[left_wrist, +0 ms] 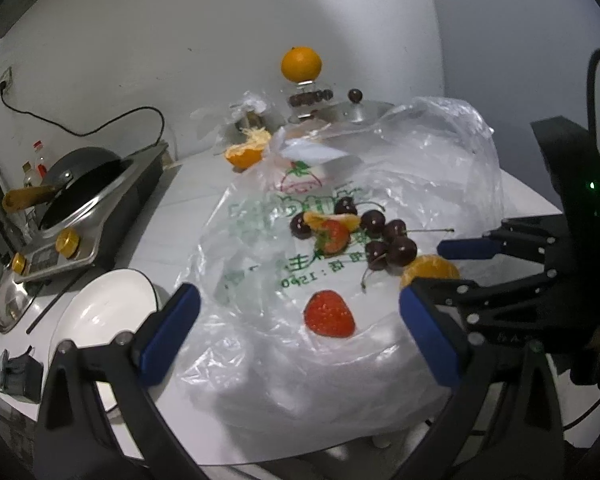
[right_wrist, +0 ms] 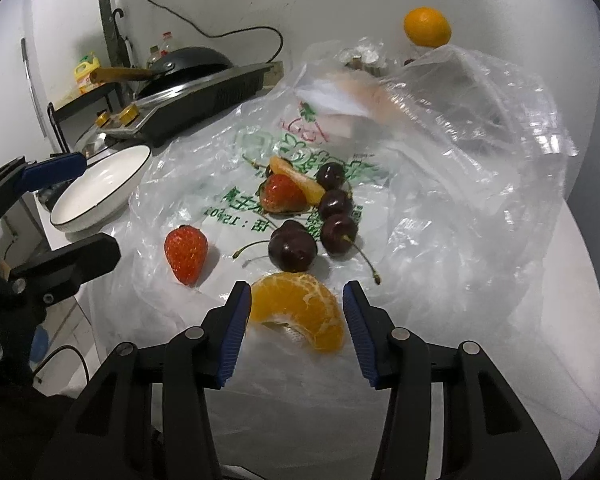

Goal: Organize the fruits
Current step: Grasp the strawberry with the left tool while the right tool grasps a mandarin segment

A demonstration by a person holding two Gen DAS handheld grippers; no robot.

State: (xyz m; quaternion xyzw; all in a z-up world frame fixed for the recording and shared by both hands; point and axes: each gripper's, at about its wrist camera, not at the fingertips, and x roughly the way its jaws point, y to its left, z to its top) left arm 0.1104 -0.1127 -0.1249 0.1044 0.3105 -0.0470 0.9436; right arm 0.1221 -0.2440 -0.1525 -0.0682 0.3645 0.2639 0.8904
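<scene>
Right hand-held gripper [right_wrist: 296, 320] jaws apart, peeled orange mandarin segment [right_wrist: 300, 312] between them, lower centre of frame. Left hand-held gripper [left_wrist: 300, 336] apart, above red strawberry [left_wrist: 329, 313].

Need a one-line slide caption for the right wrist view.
Open right gripper straddles an orange segment on the plastic bag, strawberries and cherries just beyond.

We see a thin, crinkled clear plastic bag [right_wrist: 440, 184] under glossy dark cherries [right_wrist: 293, 245]. Far left, the white bowl [right_wrist: 100, 188] looks smooth and glazed, the stove [left_wrist: 96, 216] brushed metal.
</scene>
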